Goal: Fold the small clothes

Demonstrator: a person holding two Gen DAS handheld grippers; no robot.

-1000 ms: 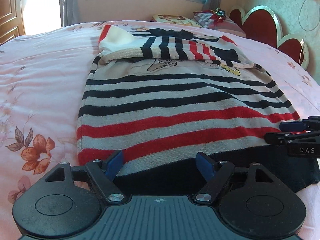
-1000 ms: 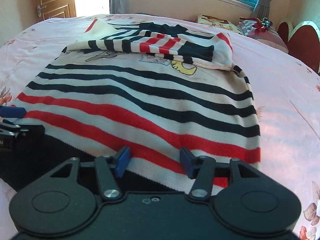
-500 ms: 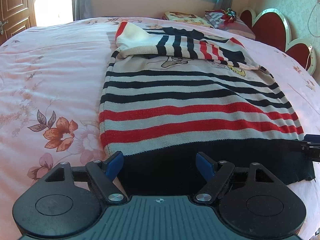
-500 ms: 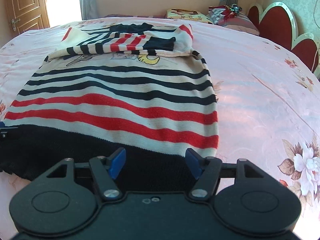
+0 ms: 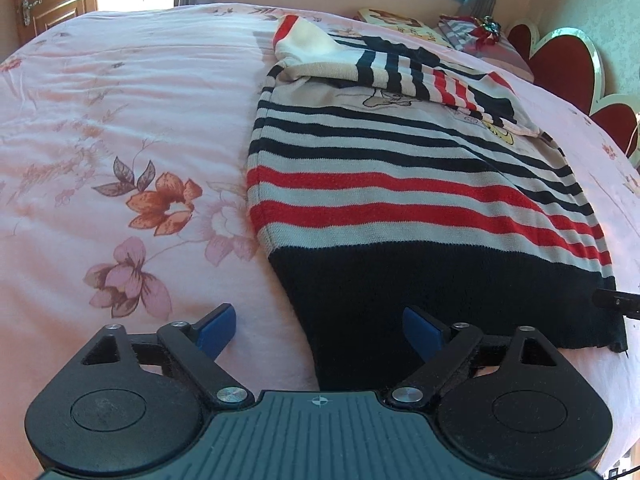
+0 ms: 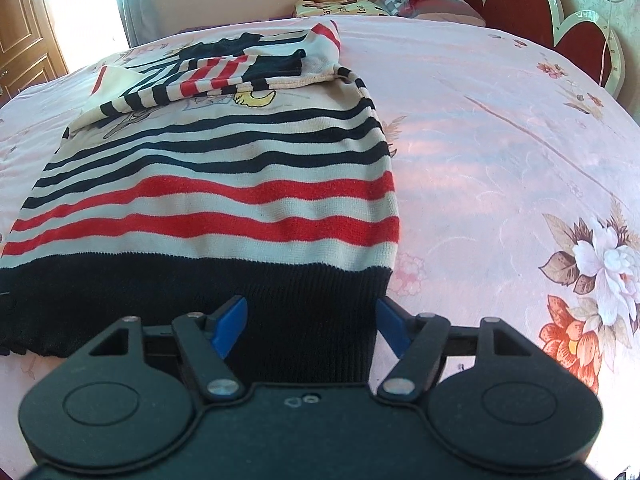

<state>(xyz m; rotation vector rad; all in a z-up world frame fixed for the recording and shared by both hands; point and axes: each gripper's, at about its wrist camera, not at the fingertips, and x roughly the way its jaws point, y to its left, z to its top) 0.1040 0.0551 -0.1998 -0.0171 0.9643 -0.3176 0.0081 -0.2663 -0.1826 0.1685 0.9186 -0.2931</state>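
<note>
A small knitted sweater (image 5: 400, 184) with black, red and cream stripes lies flat on the pink bed, its sleeves folded across the chest. Its black hem band (image 5: 420, 292) faces me. My left gripper (image 5: 320, 330) is open, its blue pads astride the hem's left corner. The sweater also shows in the right wrist view (image 6: 224, 184). My right gripper (image 6: 312, 320) is open, its pads astride the hem's right corner (image 6: 320, 300). A tip of the right gripper (image 5: 616, 300) shows at the right edge of the left wrist view.
The pink floral bedspread (image 5: 120, 140) stretches to both sides of the sweater. Pillows (image 6: 424, 0) and a red heart-shaped headboard (image 6: 520, 4) stand at the far right. A wooden door (image 5: 48, 0) is at the far left.
Both grippers have drawn back and apart, the left toward the hem's left corner, the right toward its right corner. The sweater has not moved.
</note>
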